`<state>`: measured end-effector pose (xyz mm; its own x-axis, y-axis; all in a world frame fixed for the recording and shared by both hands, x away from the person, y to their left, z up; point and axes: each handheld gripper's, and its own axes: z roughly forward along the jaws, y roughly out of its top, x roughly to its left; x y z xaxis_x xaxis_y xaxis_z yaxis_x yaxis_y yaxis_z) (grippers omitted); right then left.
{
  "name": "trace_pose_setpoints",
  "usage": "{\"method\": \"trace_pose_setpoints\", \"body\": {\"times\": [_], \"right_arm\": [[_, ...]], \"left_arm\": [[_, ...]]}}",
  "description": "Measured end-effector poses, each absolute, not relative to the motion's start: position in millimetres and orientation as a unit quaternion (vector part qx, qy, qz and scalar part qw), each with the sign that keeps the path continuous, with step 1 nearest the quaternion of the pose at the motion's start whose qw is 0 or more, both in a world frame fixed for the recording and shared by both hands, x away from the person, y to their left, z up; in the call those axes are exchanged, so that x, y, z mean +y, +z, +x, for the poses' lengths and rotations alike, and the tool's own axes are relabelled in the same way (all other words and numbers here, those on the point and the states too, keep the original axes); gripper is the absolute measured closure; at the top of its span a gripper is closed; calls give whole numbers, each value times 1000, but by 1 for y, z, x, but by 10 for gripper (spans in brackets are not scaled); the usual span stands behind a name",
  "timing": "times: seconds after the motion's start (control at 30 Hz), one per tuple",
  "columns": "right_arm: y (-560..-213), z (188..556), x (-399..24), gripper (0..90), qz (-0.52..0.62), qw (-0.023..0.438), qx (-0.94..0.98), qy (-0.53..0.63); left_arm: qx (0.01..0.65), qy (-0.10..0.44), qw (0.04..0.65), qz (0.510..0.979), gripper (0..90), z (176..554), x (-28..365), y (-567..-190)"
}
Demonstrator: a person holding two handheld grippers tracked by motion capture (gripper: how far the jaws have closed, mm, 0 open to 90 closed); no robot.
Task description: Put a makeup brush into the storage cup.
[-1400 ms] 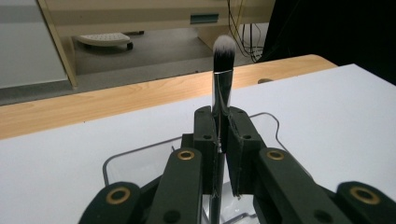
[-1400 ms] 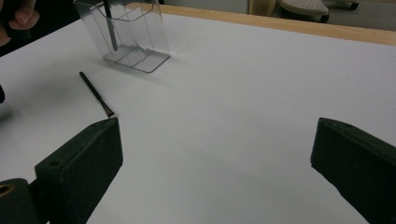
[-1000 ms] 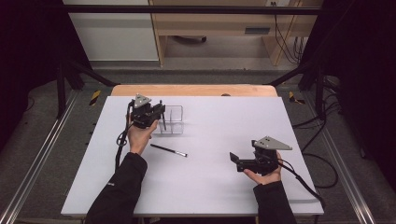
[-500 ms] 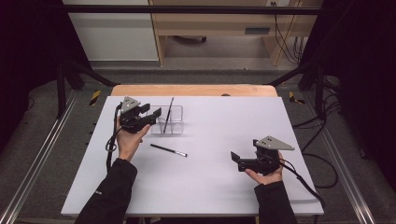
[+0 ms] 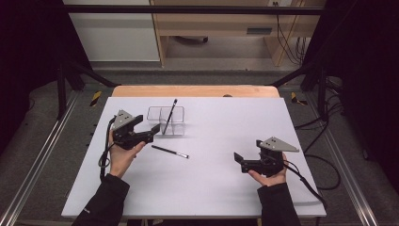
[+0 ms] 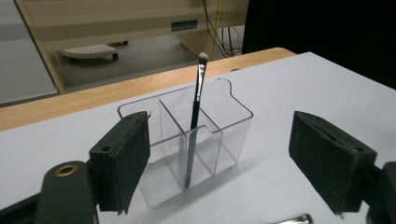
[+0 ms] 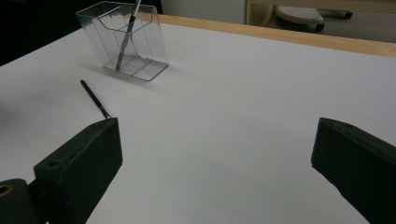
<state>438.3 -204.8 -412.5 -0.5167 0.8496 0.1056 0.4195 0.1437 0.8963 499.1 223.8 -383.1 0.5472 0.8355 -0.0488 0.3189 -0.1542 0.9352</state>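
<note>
Brush (image 6: 195, 121), slim, dark handle, pale tip: stands tilted in the middle compartment of the clear organiser (image 6: 233, 135), tip leaning up and away above the rim. In the high view the same brush (image 5: 168, 117) rises out of the organiser (image 5: 153, 115), which sits on the white counter (image 5: 211, 188) toward its far side.

Left gripper (image 5: 149, 130): just beside the organiser, on its near-left side, jaws pointing at it. Its jaws have just been opening and now stand wide apart with nothing between the pads. In the left gripper view the brush and organiser lie beyond the left gripper (image 6: 224, 158), framed by the gap between the two jaws, apart from both pads; the left-hand jaw overlaps the organiser's near corner in that view, and contact cannot be told.

Second brush (image 5: 170, 151): lies flat on the counter, near the organiser on its near side, just right of the left gripper; untouched. In the right gripper view this second brush (image 7: 95, 99) lies between the organiser (image 7: 154, 51) and the left-hand jaw.

Right gripper (image 5: 239, 161): well apart from the organiser, toward the counter's near right, held level in the person's hand. Jaws wide apart, empty, over bare counter.
</note>
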Motion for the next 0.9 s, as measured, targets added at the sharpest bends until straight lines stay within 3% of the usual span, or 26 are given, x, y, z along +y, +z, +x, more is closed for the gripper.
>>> {"method": "trace_pose_setpoints", "body": {"times": [0.27,0.9], "right_arm": [[-411,438,-206,24,439,223,721,487],[-410,435,-209,24,437,223,722,488]], "left_arm": [[399,254,507,721,128,477,229,-387],[413,254,478,732,89,450,245,-409]]}}
